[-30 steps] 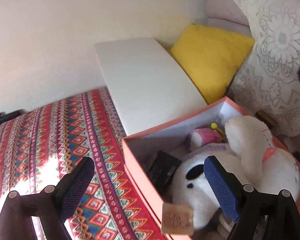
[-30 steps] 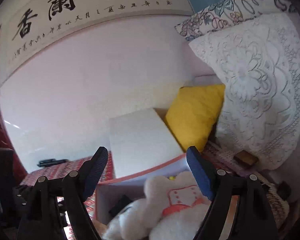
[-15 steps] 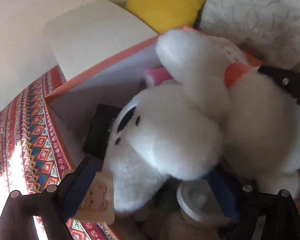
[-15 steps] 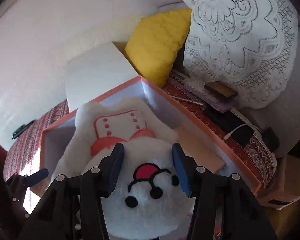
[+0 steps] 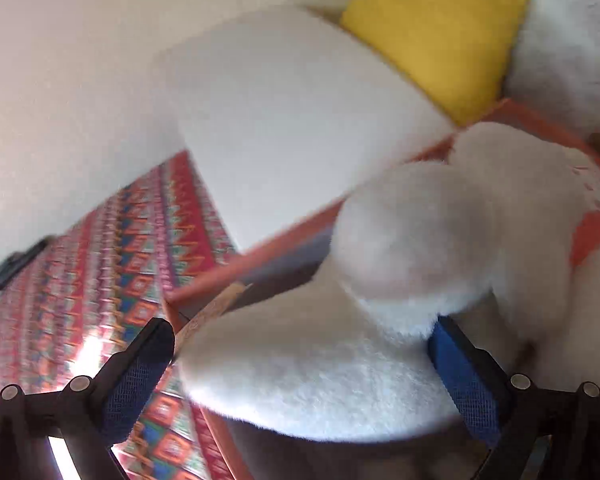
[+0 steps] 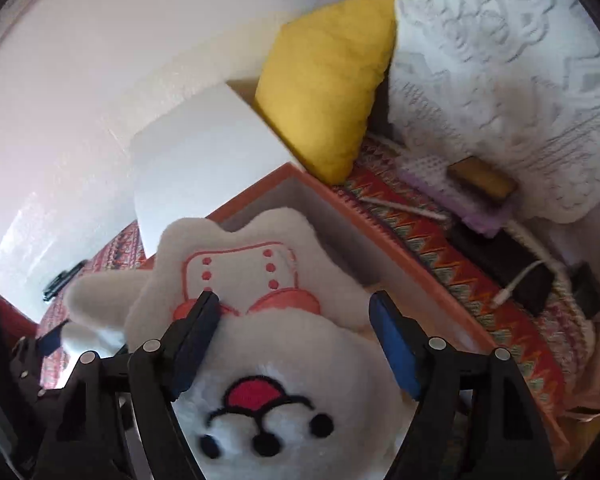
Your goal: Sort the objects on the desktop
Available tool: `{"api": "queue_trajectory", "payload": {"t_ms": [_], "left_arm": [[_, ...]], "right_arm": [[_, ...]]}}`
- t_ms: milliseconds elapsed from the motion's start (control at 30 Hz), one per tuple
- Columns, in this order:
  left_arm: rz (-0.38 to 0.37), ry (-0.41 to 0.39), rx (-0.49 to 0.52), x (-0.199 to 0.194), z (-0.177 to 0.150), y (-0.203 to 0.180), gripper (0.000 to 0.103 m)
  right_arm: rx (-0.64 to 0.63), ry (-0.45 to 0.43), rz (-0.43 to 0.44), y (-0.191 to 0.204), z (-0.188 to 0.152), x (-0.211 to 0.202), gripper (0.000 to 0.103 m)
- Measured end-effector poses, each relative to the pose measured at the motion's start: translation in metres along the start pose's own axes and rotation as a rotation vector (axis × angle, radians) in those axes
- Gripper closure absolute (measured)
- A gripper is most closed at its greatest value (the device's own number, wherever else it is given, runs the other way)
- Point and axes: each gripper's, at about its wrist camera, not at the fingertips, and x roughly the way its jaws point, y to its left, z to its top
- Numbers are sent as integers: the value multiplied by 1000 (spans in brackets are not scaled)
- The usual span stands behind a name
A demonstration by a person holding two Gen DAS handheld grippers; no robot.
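So both grippers are on the white plush toy (image 6: 276, 364) over the orange box (image 6: 384, 236): the right gripper (image 6: 294, 344) has its spread fingers straddling the head, while the left gripper (image 5: 300, 368), fingers also spread, brackets a limb. The toy's long axis runs away from the right fingers toward the box's far wall. Everything sits on a patterned cloth (image 5: 100, 264), with a yellow cushion (image 6: 328, 84) behind.
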Motion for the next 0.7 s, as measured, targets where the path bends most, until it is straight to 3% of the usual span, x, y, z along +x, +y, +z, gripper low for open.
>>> {"api": "queue_trajectory", "payload": {"t_ms": [167, 233, 367, 400, 467, 567, 633, 700], "left_arm": [[-123, -61, -203, -77, -48, 42, 0], [-145, -66, -253, -102, -76, 46, 0], [-159, -72, -252, -140, -136, 35, 0], [-162, -78, -255, -149, -147, 33, 0], [-163, -98, -264, -165, -168, 32, 0], [-150, -140, -251, -199, -191, 21, 0], [-144, -157, -232, -219, -205, 11, 0], [-149, -174, -193, -241, -217, -1, 0]], "right_arm": [[-111, -170, -7, 18, -20, -79, 23], [-203, -174, -44, 34, -35, -87, 21], [-466, 184, -217, 59, -102, -14, 15], [-505, 184, -249, 64, -113, -18, 18], [-455, 60, -211, 63, -124, -67, 26], [-292, -147, -155, 51, -147, -157, 14], [-200, -231, -170, 42, -177, -207, 2], [-159, -273, -195, 40, -206, -248, 2]]}}
